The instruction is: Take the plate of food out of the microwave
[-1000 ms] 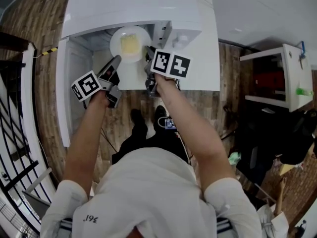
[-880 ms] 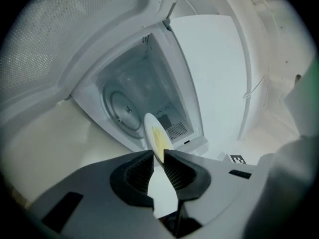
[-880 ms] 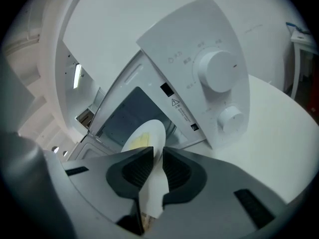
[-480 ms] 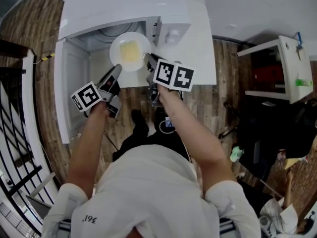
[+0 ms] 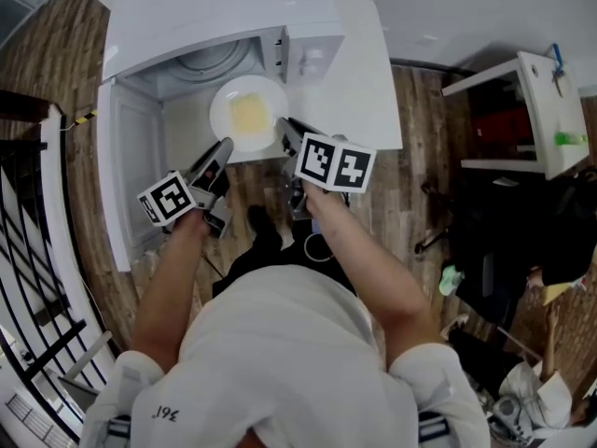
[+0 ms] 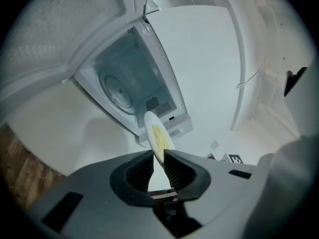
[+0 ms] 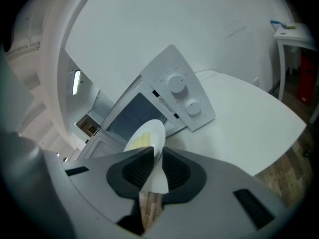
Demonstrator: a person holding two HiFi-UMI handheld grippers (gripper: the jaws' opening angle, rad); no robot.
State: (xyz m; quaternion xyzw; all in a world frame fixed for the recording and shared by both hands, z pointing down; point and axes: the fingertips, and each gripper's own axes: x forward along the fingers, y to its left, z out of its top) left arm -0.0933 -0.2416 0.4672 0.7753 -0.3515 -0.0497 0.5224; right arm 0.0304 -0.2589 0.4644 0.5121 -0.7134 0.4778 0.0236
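Note:
A white plate (image 5: 249, 114) with a flat yellow piece of food (image 5: 246, 113) hangs over the white table, just in front of the open microwave (image 5: 215, 59). My left gripper (image 5: 224, 149) is shut on the plate's near-left rim, and my right gripper (image 5: 287, 129) is shut on its right rim. In the left gripper view the plate (image 6: 158, 139) stands edge-on between the ribbed pads (image 6: 141, 169). The right gripper view shows the plate (image 7: 147, 139) pinched the same way, with the microwave's two dials (image 7: 177, 83) behind it.
The microwave door (image 5: 131, 171) stands swung open to the left. Its cavity holds a glass turntable (image 6: 118, 87). The white table (image 5: 364, 82) runs on to the right of the microwave. A white shelf unit (image 5: 522, 119) stands on the wooden floor at far right.
The plate has come out of the microwave cavity toward me, carried by both grippers, and now sits over the table's front part. Both grips stay closed on its rim.

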